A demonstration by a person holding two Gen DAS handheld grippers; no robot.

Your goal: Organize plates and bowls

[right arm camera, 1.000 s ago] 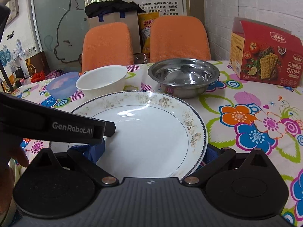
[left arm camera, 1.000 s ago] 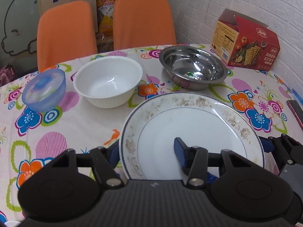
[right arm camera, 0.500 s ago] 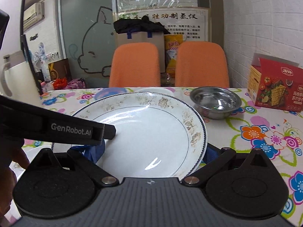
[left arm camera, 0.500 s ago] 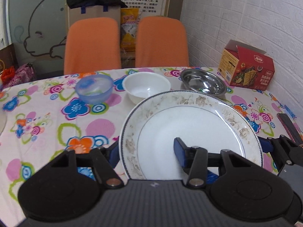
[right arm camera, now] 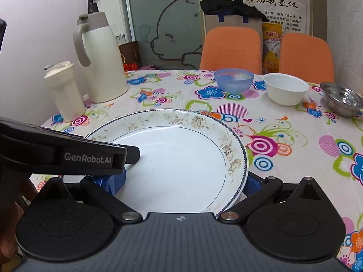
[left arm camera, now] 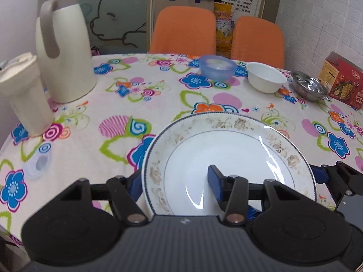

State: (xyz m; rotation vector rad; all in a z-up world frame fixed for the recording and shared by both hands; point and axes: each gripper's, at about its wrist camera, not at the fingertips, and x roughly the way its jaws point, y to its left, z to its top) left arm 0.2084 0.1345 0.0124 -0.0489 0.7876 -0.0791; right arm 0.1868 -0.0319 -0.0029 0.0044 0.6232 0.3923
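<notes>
Left wrist view: your left gripper (left arm camera: 174, 181) has its jaws clamped on the plate (left arm camera: 229, 156). One blue pad (left arm camera: 214, 182) lies on the plate's white face, the other sits under the near-left rim. The plate is tilted slightly and is held above the flowered counter (left arm camera: 118, 113), at the near middle. At the near right, part of your right gripper (left arm camera: 338, 181) meets the plate's right rim. Far across the counter stand a blue bowl (left arm camera: 216, 69), a white bowl (left arm camera: 265, 79) to its right, and a steel bowl (left arm camera: 309, 88) further right, beside a red box (left arm camera: 342, 83). At the far left stand a jug (left arm camera: 65, 61) and, nearer, a lidded cup (left arm camera: 25, 93). A small clear lid (left arm camera: 37, 165) lies on the counter at the near left. Two orange chairs (left arm camera: 183, 31) stand behind the counter.

Right wrist view: your right gripper (right arm camera: 185, 184) spans the near part of the plate (right arm camera: 179, 156); its right pad is at the plate's right rim, and the left pad is mostly hidden by the left gripper (right arm camera: 68, 156), so you cannot tell whether these jaws are clamped. The left gripper reaches in from the left over the plate's face. Your hand (right arm camera: 11, 217) shows at the near-left edge. Beyond the plate, the blue bowl (right arm camera: 233, 79), white bowl (right arm camera: 285, 88) and steel bowl (right arm camera: 342, 98) run in a row from middle to far right, apart from each other. The jug (right arm camera: 99, 61) and cup (right arm camera: 64, 90) stand at the far left.
</notes>
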